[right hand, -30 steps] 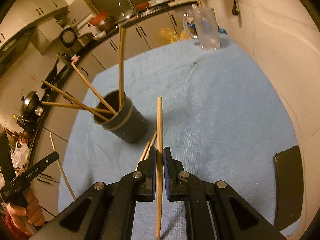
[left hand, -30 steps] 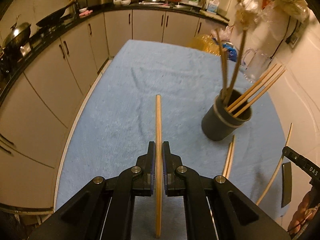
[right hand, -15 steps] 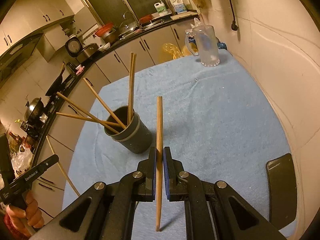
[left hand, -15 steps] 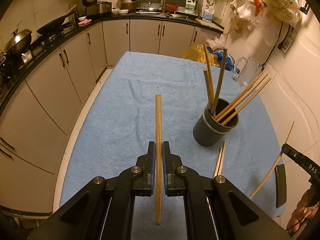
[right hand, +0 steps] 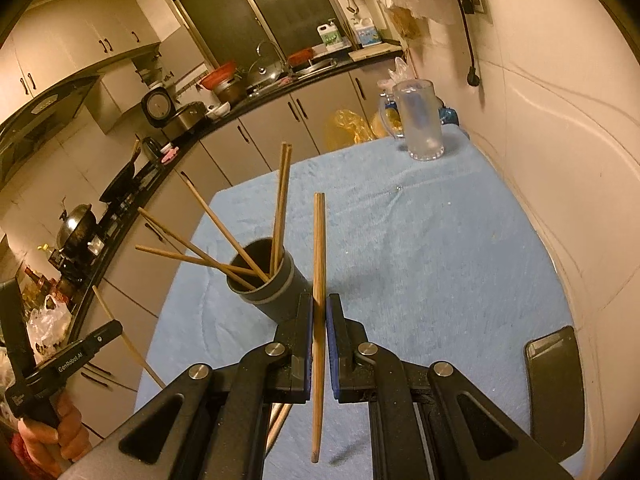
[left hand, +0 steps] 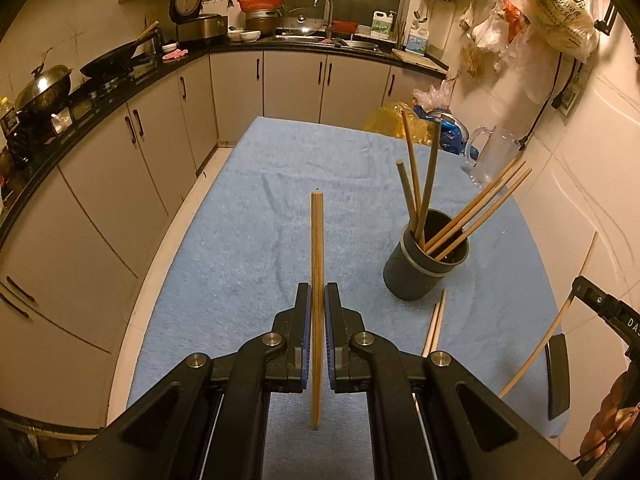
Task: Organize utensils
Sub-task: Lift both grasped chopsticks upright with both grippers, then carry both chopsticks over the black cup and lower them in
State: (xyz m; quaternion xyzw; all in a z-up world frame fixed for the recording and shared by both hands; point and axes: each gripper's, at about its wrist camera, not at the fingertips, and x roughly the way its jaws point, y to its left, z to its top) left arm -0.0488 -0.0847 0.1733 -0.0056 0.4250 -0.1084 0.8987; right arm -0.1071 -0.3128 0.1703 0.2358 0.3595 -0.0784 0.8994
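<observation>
a kitchen table covered with a light blue cloth (left hand: 248,240) fills most of both views, with cabinets along its left side and a pale wall close along its right. a clear glass mug (right hand: 420,124) stands at the far right corner of the table; what it holds cannot be made out. a dark round utensil holder (left hand: 422,272) stands upright on the right half of the cloth in the left wrist view. it holds several wooden chopsticks (left hand: 476,212) that lean outward over its rim, some toward the wall, some nearly upright. a dark phone (right hand: 554,388) lies flat at the near right edge of the table. two loose chopsticks (left hand: 436,320) lie side by side on the cloth just in front of the holder.

the broad middle and left of the cloth is bare, with open room between the holder and the left table edge and beyond it to the far edge.

the left gripper (left hand: 316,320) is clamped on a single chopstick (left hand: 316,264), held above the cloth and well left of the holder. the right gripper (right hand: 319,328) is clamped on another chopstick (right hand: 319,256), its tip reaching past the holder's near right side. each stick runs straight forward between the pads, its ends sticking out ahead of and behind them.
</observation>
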